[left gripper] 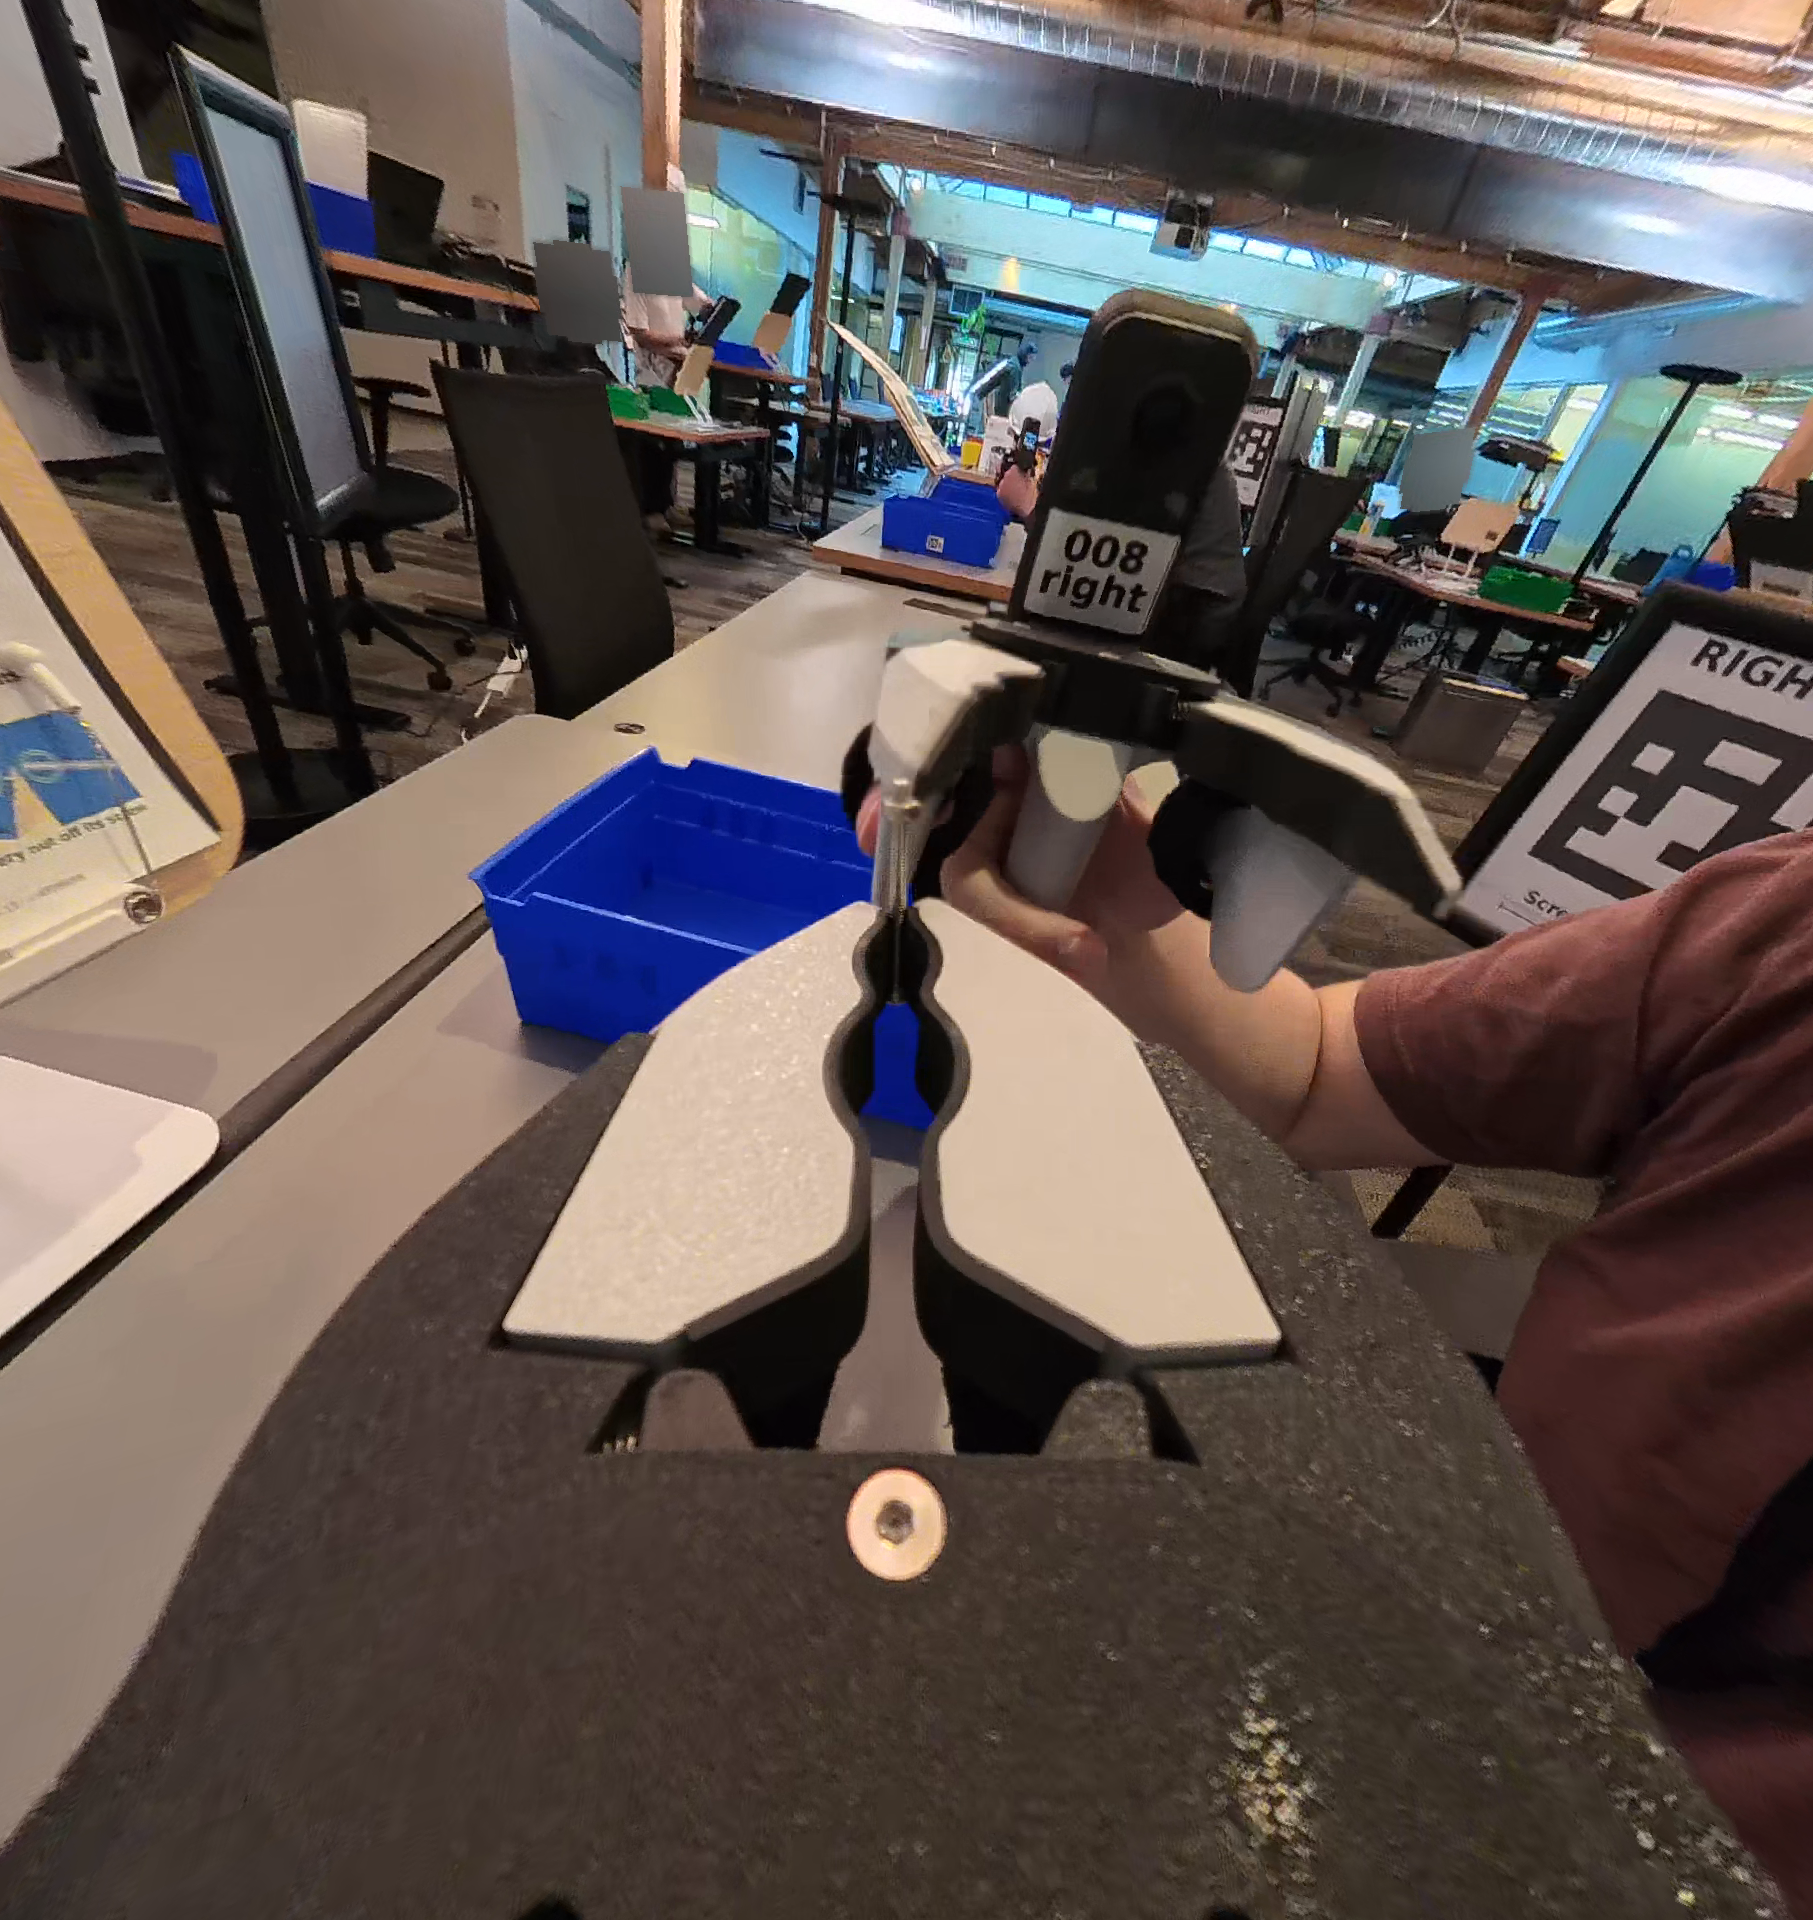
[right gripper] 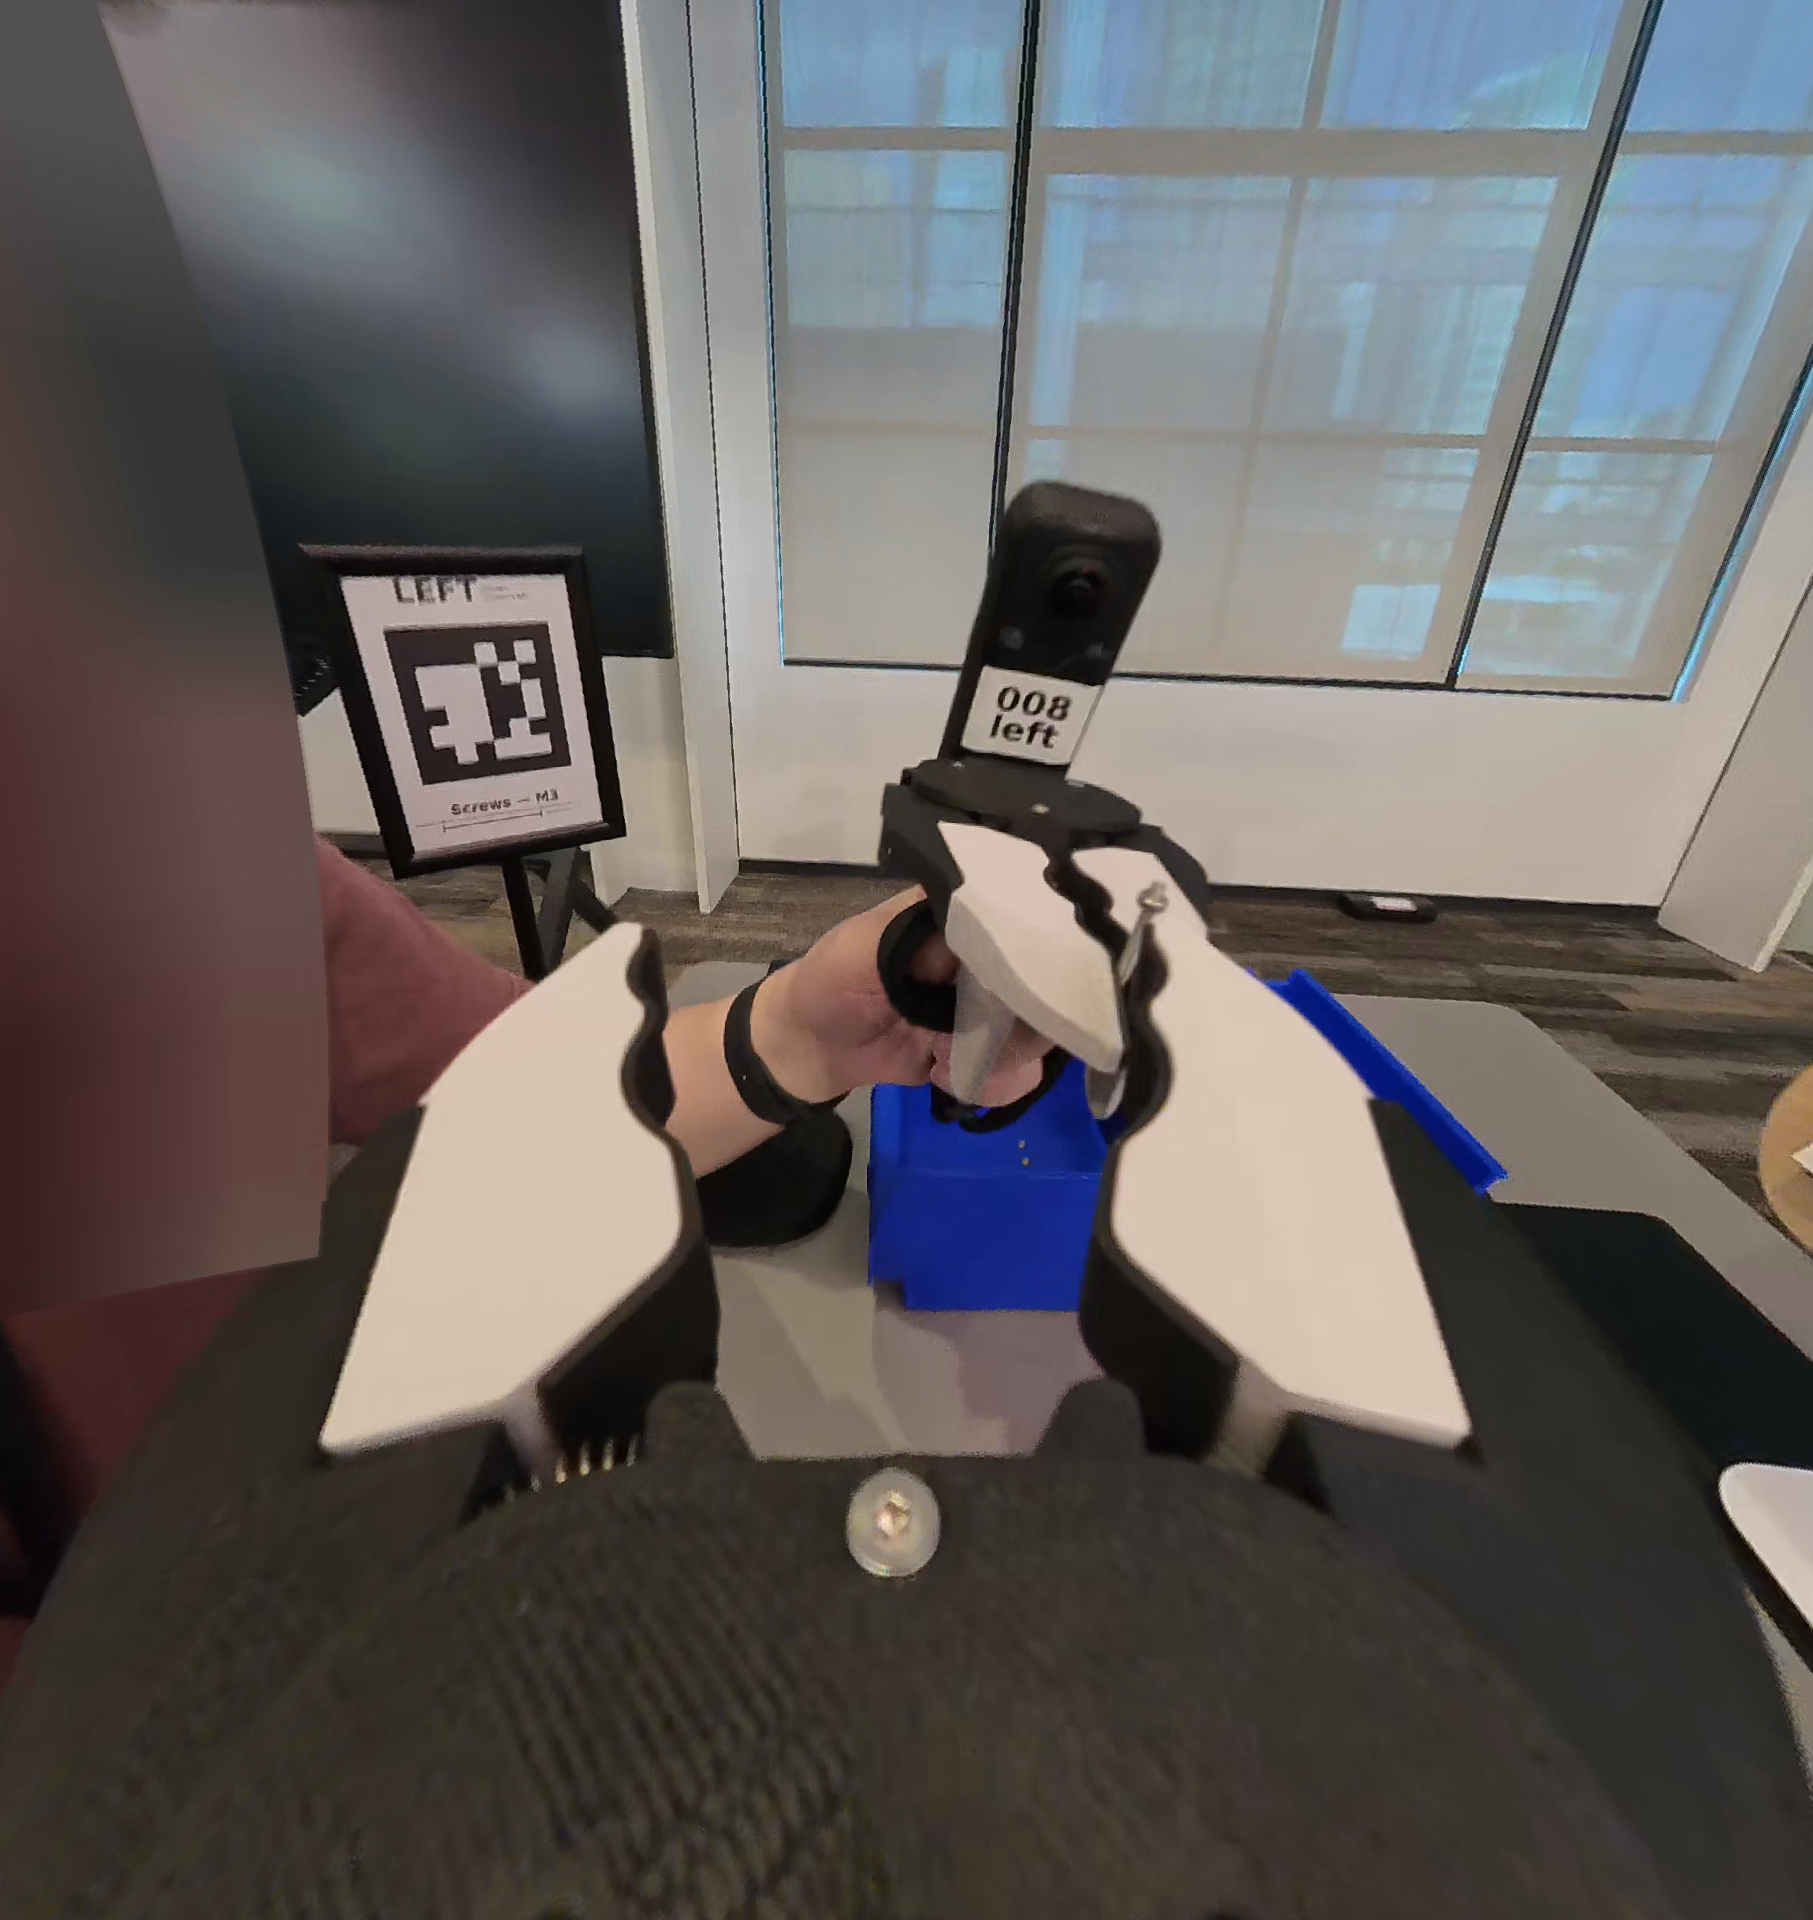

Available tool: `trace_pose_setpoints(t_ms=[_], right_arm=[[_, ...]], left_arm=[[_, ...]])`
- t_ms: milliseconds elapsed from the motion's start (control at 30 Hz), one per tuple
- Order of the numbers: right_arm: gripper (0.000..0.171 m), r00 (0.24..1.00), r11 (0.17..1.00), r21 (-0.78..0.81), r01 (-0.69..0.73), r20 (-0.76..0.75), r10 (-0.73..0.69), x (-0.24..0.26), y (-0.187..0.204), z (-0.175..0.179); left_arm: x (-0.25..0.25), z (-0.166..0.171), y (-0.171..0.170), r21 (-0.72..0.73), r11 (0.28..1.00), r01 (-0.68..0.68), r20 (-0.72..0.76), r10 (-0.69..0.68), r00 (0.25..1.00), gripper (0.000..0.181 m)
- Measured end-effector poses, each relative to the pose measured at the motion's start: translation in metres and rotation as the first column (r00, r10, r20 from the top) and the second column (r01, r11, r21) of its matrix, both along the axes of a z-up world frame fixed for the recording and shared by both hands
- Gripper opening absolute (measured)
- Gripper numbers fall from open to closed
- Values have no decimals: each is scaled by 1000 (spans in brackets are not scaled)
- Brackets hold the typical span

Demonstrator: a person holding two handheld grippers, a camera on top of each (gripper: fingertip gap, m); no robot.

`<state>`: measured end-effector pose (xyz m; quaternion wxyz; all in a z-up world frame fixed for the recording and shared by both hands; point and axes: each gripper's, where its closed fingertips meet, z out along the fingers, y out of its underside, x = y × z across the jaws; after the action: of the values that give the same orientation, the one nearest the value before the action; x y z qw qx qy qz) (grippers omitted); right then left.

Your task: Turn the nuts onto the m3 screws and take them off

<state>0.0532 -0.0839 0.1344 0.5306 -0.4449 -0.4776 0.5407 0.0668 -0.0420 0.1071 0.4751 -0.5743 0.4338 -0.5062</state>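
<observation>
Item: M3 screw (left gripper: 894, 862), slender, bright metal. Held above the blue bin (left gripper: 663, 894) on the grey desk (left gripper: 289, 956), pinched near its lower end by the left gripper (left gripper: 897, 935), whose jaws are closed on the shank at their tips. Long axis near vertical with a slight lean; head end up, seen in the right wrist view (right gripper: 1141, 925).

Right gripper (right gripper: 897, 1023): jaws spread wide, holding nothing visible; one finger (left gripper: 917, 743) meets the screw's upper end, judged to be working a nut there. Nut itself too small to make out.

Placement judged deliberate: the bin below catches dropped parts.
</observation>
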Motion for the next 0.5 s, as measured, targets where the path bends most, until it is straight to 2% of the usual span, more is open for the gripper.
trace_pose_setpoints(t_ms=[133, 267, 433, 500], right_arm=[[91, 998, 999, -26, 22, -53, -23, -2, 5, 4], [94, 999, 999, -35, -27, -25, 26, -19, -6, -5], [103, 1000, 1000, -13, 1, 2, -1, -18, -5, -6], [97, 1000, 1000, -6, 3, -2, -3, -9, -2, -3]], left_arm=[[9, 0, -11, 27, 999, 43, 5, -43, 999, 1], [25, -9, -23, 17, 995, 101, -18, -101, 995, 2], [11, -1, -9, -20, 998, 52, 36, -52, 998, 1], [0, 5, 1, -21, 1000, 3, 59, -2, 998, 1]])
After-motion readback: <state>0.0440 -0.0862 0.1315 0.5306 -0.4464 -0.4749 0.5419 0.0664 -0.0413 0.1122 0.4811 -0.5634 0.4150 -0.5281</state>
